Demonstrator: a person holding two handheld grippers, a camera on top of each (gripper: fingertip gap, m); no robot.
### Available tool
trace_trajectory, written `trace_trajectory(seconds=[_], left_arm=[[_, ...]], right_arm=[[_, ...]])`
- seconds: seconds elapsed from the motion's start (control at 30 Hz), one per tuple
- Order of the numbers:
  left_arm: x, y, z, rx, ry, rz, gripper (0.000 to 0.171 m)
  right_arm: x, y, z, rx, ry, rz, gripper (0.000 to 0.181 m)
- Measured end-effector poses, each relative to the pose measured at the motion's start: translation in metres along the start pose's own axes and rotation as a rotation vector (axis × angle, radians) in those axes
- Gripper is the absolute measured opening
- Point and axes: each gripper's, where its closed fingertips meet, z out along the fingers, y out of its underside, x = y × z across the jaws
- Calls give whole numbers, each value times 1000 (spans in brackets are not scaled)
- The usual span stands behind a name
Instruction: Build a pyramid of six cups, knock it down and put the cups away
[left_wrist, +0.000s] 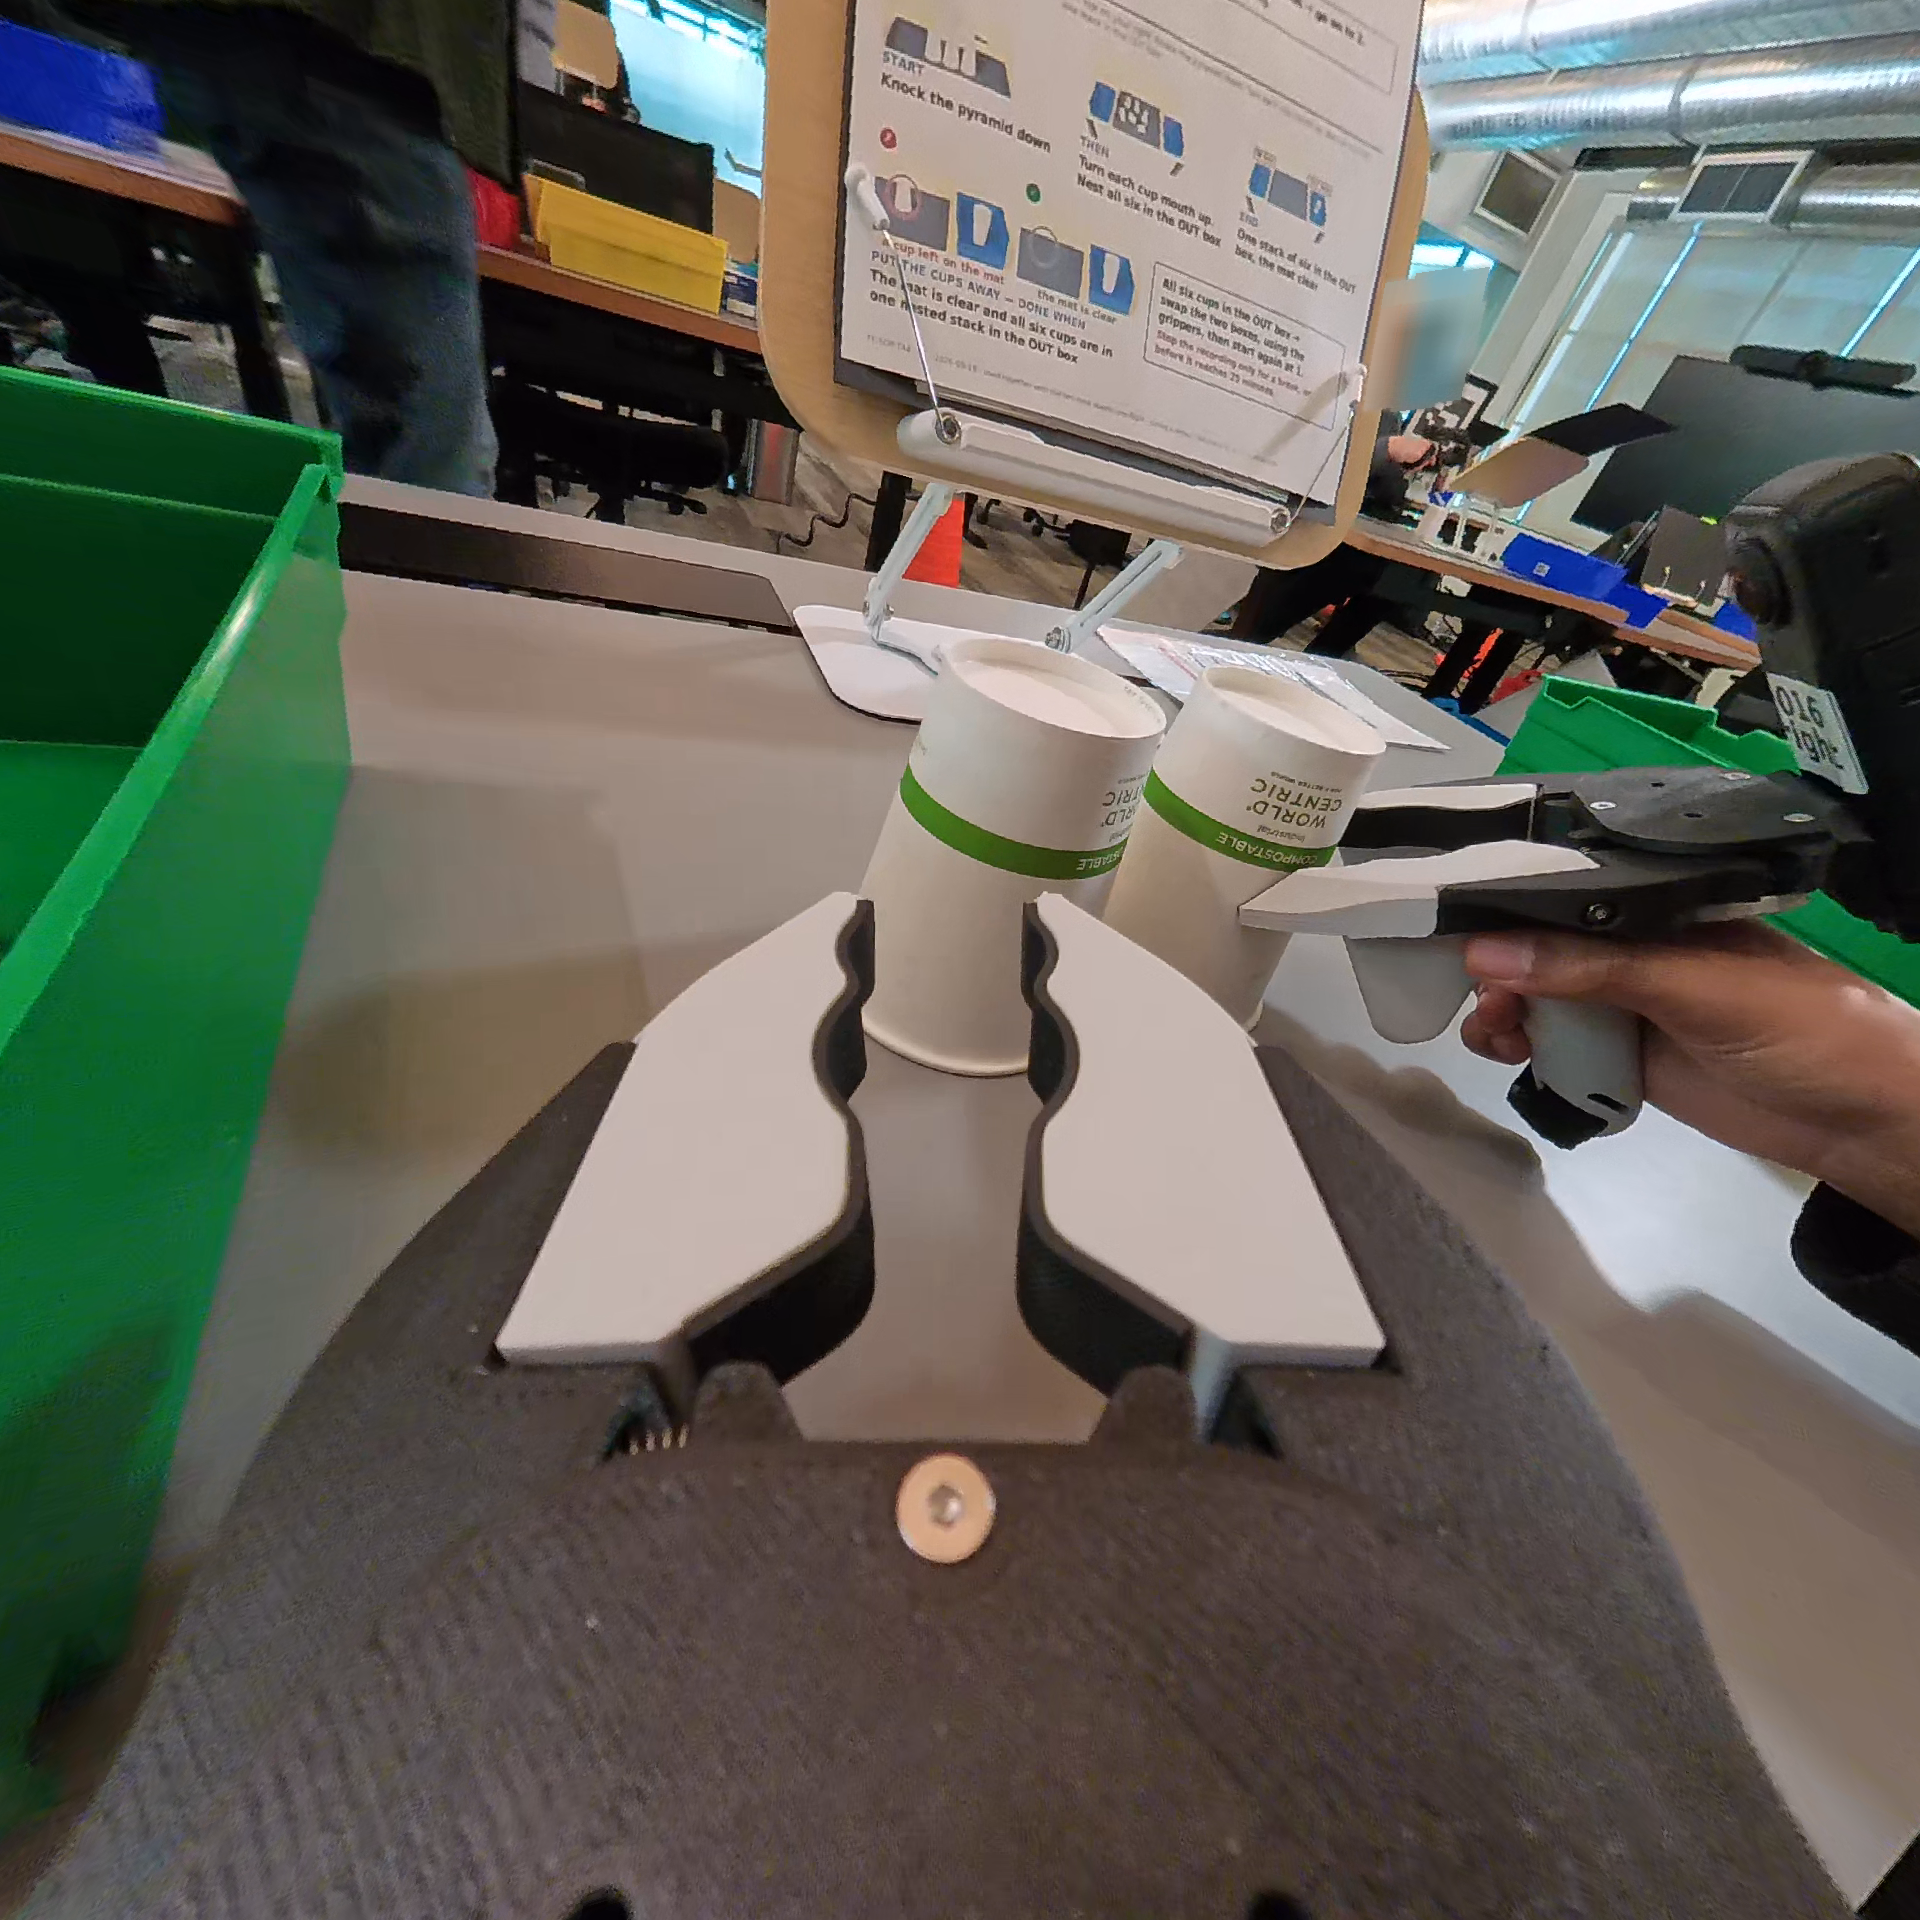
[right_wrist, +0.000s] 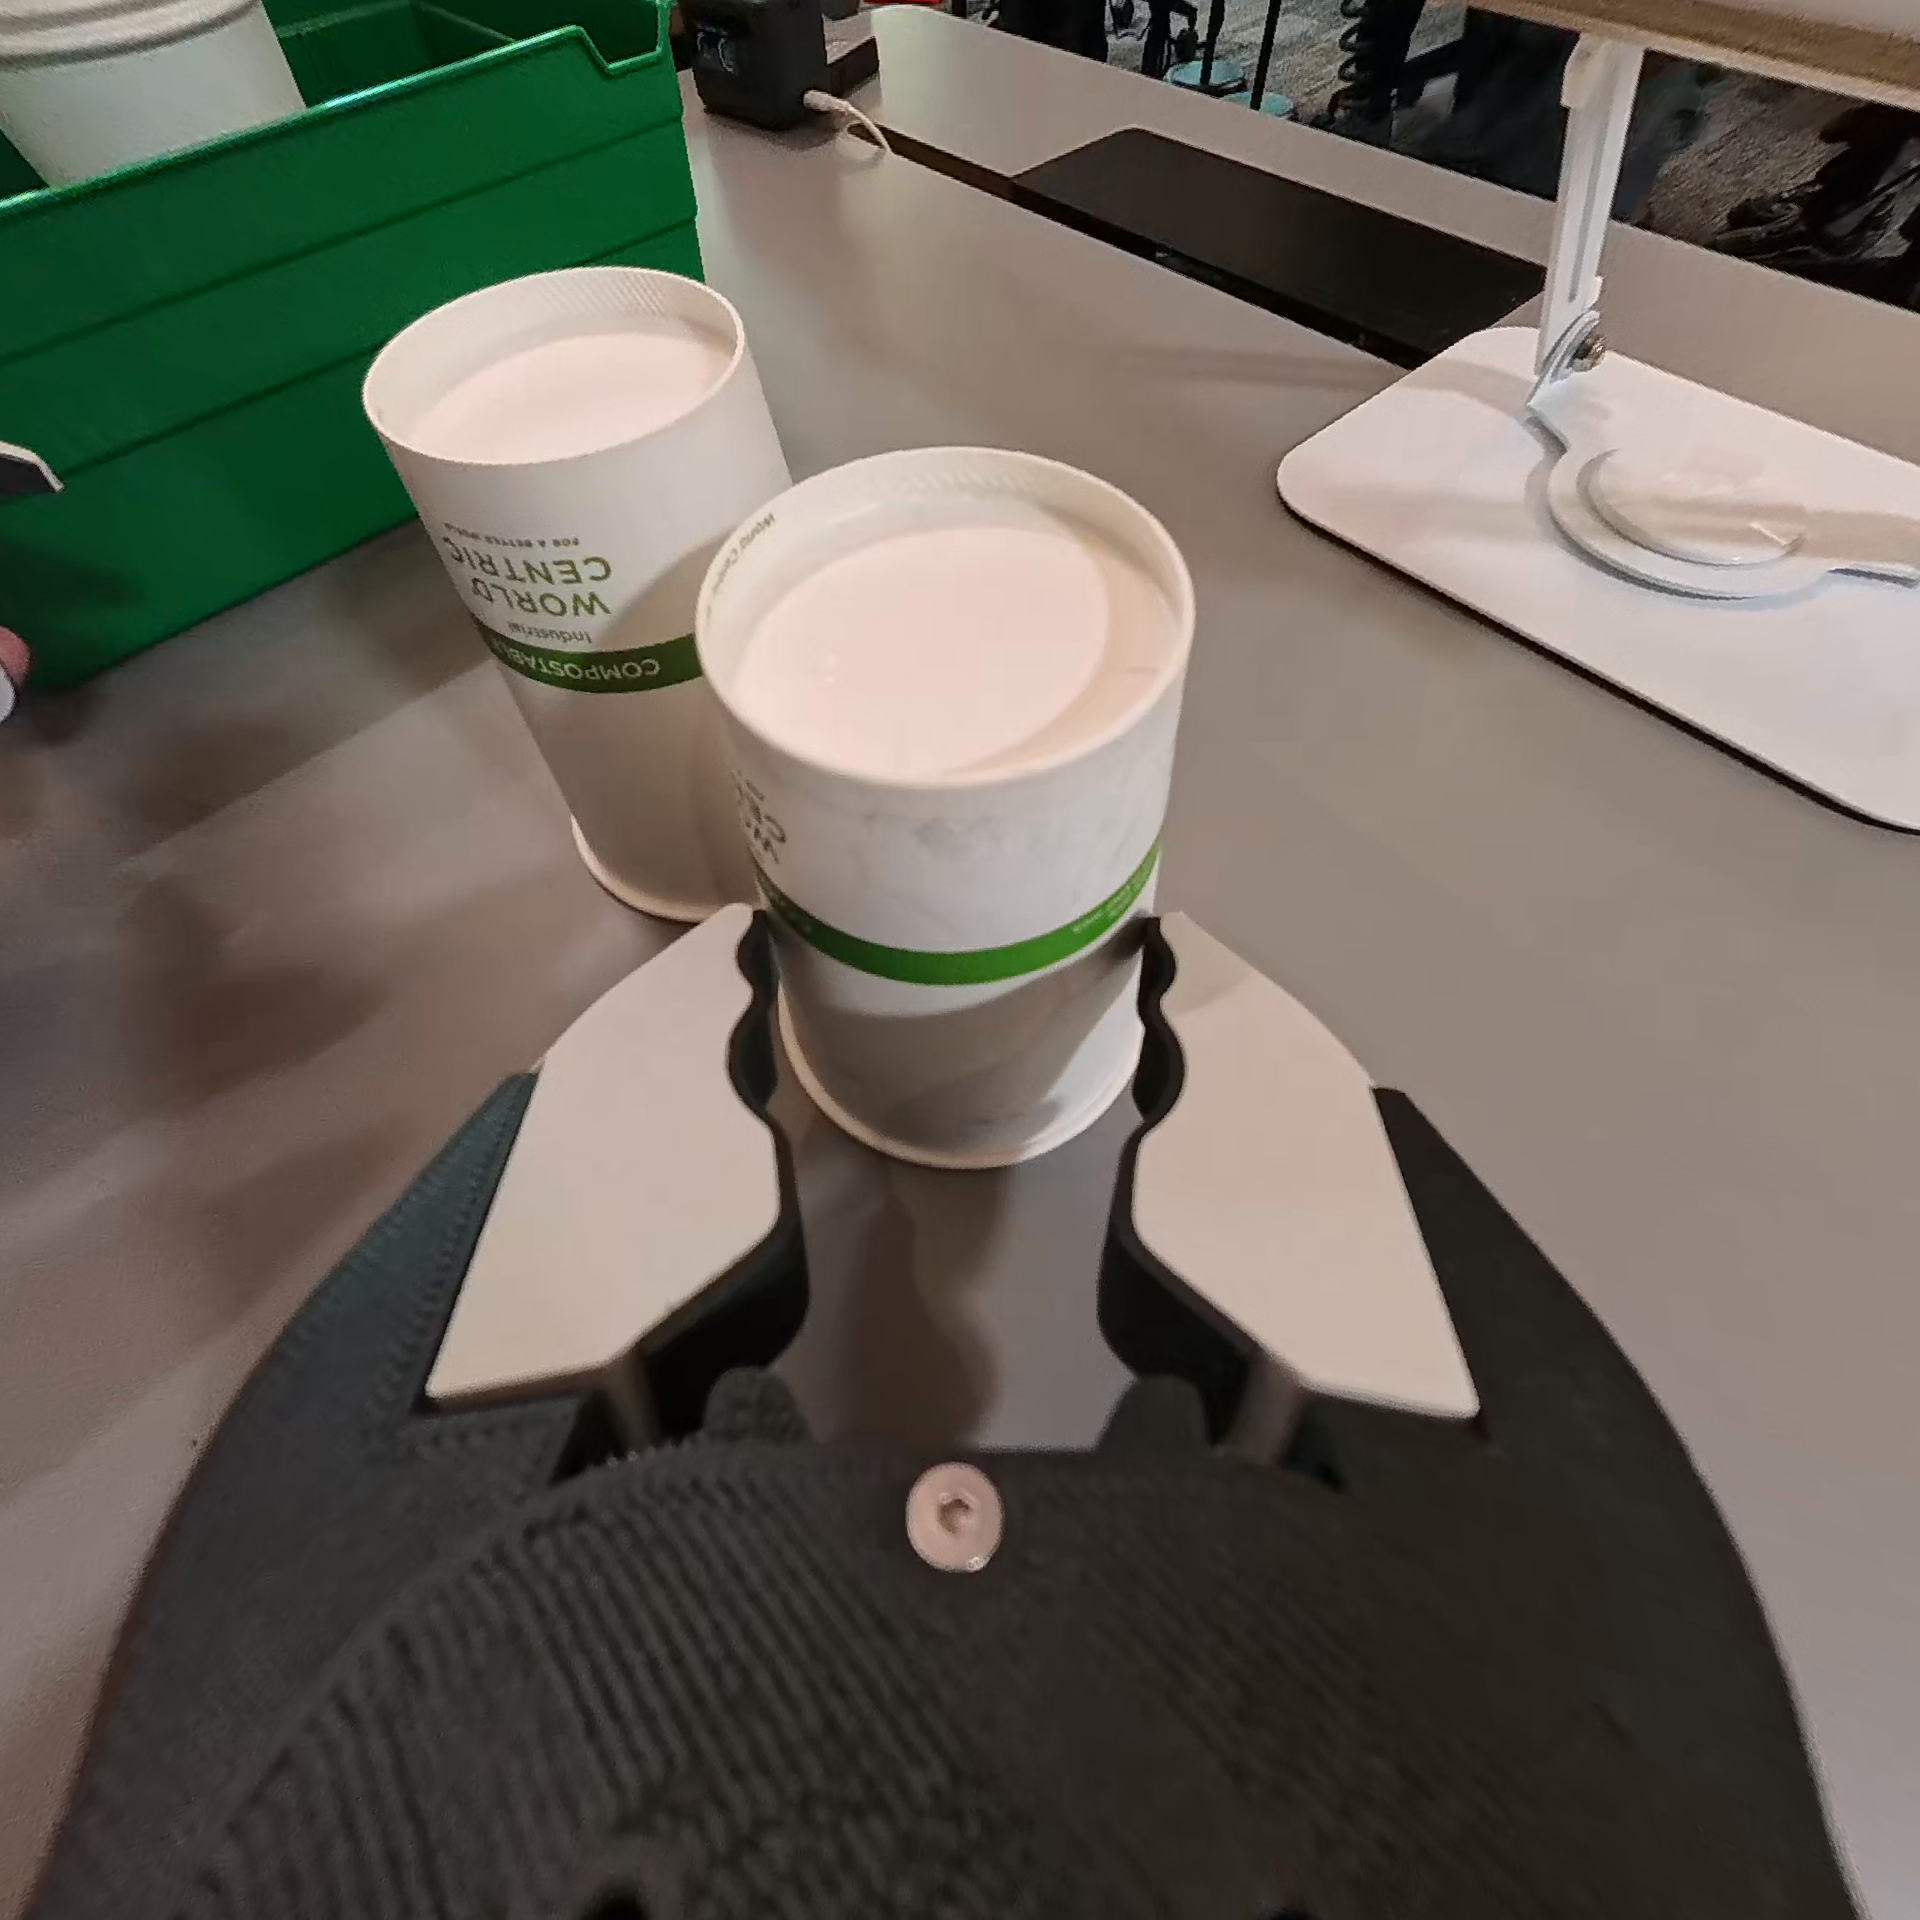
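Two white paper cups with green bands stand upside down, side by side, on the grey table (left_wrist: 582, 790). My right gripper (right_wrist: 954, 925) straddles the right cup (right_wrist: 956, 790) with a fingertip against each side at the green band; the cup's rim rests on the table. In the left wrist view its near finger (left_wrist: 1403, 888) crosses the front of that cup (left_wrist: 1226, 831). My left gripper (left_wrist: 948, 914) is open with a narrow gap. It sits just short of the left cup (left_wrist: 997, 831), which also shows in the right wrist view (right_wrist: 582, 540).
A green bin (left_wrist: 156, 727) stands at the left, holding a white cup (right_wrist: 135, 94). A second green bin (left_wrist: 1621, 727) stands at the right. A stand with a printed sheet (left_wrist: 1091, 260) and white base (right_wrist: 1558, 582) stands behind the cups. A hand (left_wrist: 1714, 1039) holds the right gripper.
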Motion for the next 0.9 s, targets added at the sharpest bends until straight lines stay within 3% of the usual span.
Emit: trace_trajectory(seconds=[0.9], left_arm=[[7, 2, 9, -12, 26, -12, 27]], right_arm=[[-2, 2, -1, 21, 11, -26, 69]])
